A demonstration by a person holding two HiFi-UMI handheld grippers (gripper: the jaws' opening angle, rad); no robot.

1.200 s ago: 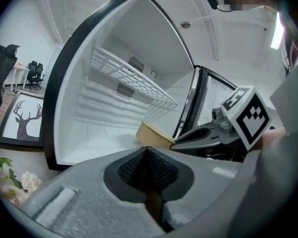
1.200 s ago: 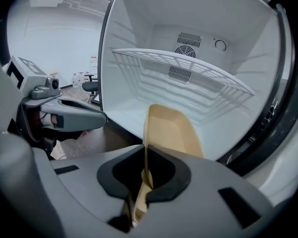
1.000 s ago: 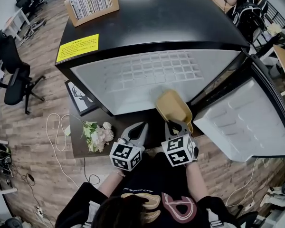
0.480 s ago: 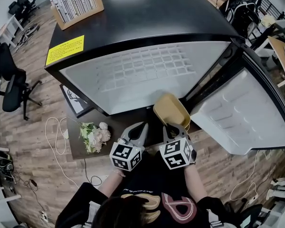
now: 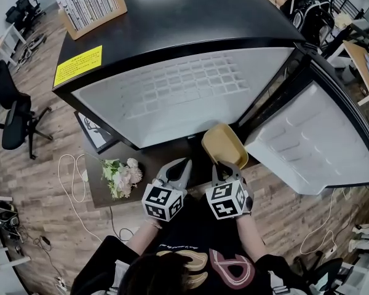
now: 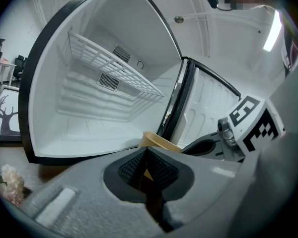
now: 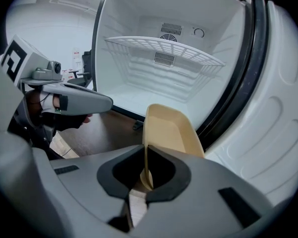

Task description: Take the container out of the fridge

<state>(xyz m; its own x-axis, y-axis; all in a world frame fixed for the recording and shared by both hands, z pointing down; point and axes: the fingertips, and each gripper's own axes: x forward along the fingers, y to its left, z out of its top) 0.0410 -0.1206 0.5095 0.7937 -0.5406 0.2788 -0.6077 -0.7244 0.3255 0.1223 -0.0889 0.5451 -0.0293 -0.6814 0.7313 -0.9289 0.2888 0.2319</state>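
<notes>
A tan oblong container [image 5: 224, 145] [image 7: 169, 131] hangs in front of the open fridge [image 5: 172, 97], outside its white cavity. My right gripper [image 5: 221, 167] [image 7: 145, 168] is shut on the container's near rim, the thin wall pinched between the pads. My left gripper [image 5: 179, 168] [image 6: 145, 158] floats just left of it with its jaws shut and nothing between them. The container's yellow edge [image 6: 159, 141] peeks up behind the left jaws. The fridge interior [image 7: 174, 73] shows one wire shelf [image 7: 164, 47] and no other contents.
The fridge door [image 5: 313, 146] stands swung open at the right. A low dark table [image 5: 104, 183] with a flower bunch [image 5: 123, 176] and a framed picture [image 5: 93, 128] sits at the left. Cables lie on the wood floor [image 5: 43, 177]; an office chair [image 5: 12, 112] stands far left.
The right gripper and container have shifted only slightly in front of the fridge; the head view has drifted a little. Both grippers keep their jaws as before.
</notes>
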